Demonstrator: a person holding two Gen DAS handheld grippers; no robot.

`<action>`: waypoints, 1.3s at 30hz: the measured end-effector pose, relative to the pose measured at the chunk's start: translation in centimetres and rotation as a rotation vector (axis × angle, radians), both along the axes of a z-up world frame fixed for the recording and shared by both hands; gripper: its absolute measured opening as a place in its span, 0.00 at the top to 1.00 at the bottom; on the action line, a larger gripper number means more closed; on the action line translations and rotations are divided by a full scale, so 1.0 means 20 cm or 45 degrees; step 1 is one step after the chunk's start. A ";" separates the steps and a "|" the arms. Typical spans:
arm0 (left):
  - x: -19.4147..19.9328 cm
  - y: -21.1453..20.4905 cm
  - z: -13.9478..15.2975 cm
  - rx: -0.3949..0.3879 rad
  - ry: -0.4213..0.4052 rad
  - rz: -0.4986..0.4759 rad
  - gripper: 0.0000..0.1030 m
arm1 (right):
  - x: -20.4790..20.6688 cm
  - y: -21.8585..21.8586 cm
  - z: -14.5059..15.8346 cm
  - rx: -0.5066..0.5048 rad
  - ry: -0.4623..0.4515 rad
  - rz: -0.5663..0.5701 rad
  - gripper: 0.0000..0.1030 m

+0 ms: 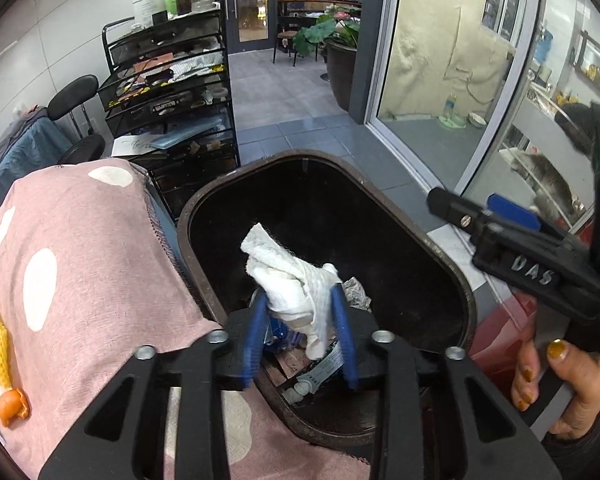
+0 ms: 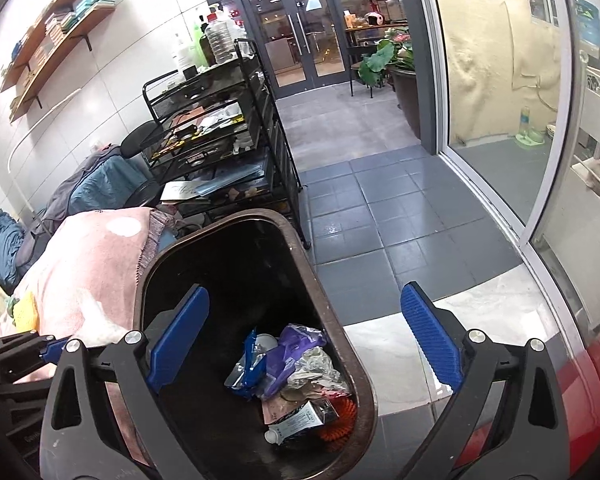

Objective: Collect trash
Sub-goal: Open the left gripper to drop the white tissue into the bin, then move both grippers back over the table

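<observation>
Left wrist view is showing the left gripper (image 1: 300,320) half open around a crumpled white tissue (image 1: 290,284), hanging over the dark bin (image 1: 440,264). The right gripper (image 2: 304,344) is gaping wide, holding nothing, over the bin's trash (image 2: 296,376).

The grey tiled floor (image 2: 364,200) carried a dark trash bin (image 2: 364,380) and a black wire rack (image 2: 260,168). A pink dotted cloth (image 1: 80,260) covered the surface beside the bin.
</observation>
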State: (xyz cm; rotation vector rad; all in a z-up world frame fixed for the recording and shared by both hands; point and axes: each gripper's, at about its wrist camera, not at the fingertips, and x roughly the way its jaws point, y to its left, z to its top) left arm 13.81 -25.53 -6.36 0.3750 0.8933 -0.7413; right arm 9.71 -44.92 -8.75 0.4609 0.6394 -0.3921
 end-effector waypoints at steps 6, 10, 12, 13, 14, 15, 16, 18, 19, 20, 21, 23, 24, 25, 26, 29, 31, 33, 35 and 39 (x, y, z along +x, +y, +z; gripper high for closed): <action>0.00 0.01 -0.01 -0.016 -0.012 0.011 0.19 | 0.00 -0.01 0.00 0.001 -0.004 -0.008 0.05; -0.01 0.01 -0.01 -0.016 -0.042 0.009 0.15 | -0.01 0.00 0.00 0.007 -0.024 -0.012 0.05; -0.01 0.01 -0.01 -0.023 -0.053 0.010 0.14 | -0.02 0.00 0.02 0.003 -0.046 -0.001 0.05; -0.02 0.01 0.00 -0.031 -0.058 0.010 0.14 | -0.02 0.00 0.02 -0.002 -0.056 0.000 0.05; -0.02 0.02 0.01 -0.040 -0.067 0.014 0.14 | -0.03 0.01 0.03 -0.012 -0.067 0.002 0.05; -0.03 0.03 0.02 -0.050 -0.081 0.021 0.14 | -0.04 0.02 0.05 -0.023 -0.084 0.008 0.05; -0.03 0.04 0.04 -0.059 -0.102 0.026 0.14 | -0.04 0.03 0.06 -0.033 -0.098 0.015 0.05; -0.06 0.07 0.08 -0.074 -0.152 0.040 0.14 | -0.04 0.06 0.09 -0.061 -0.134 0.040 0.05; -0.07 0.09 0.11 -0.087 -0.182 0.051 0.13 | -0.04 0.07 0.10 -0.065 -0.144 0.051 0.05; -0.08 0.11 0.13 -0.100 -0.207 0.058 0.13 | -0.04 0.08 0.11 -0.071 -0.156 0.065 0.05; -0.09 0.14 0.16 -0.114 -0.233 0.068 0.11 | -0.04 0.10 0.12 -0.079 -0.176 0.076 0.05; -0.11 0.20 0.21 -0.143 -0.279 0.091 0.10 | -0.05 0.14 0.15 -0.103 -0.214 0.082 0.05; -0.13 0.24 0.24 -0.158 -0.305 0.106 0.10 | -0.05 0.16 0.17 -0.122 -0.228 0.092 0.05; -0.14 0.27 0.26 -0.167 -0.322 0.118 0.09 | -0.04 0.19 0.18 -0.137 -0.234 0.103 0.05; -0.14 0.30 0.27 -0.175 -0.337 0.130 0.09 | -0.03 0.22 0.20 -0.150 -0.240 0.122 0.05; -0.17 0.40 0.30 -0.188 -0.375 0.175 0.08 | 0.02 0.31 0.24 -0.191 -0.238 0.177 0.05; -0.17 0.48 0.31 -0.194 -0.389 0.212 0.08 | 0.04 0.36 0.26 -0.176 -0.266 0.231 0.05; -0.17 0.55 0.32 -0.198 -0.391 0.249 0.08 | 0.08 0.42 0.28 -0.162 -0.268 0.284 0.05; -0.16 0.63 0.32 -0.202 -0.395 0.305 0.07 | 0.10 0.47 0.29 -0.146 -0.275 0.334 0.05; -0.14 0.80 0.32 -0.200 -0.397 0.413 0.07 | 0.17 0.61 0.32 -0.124 -0.292 0.446 0.05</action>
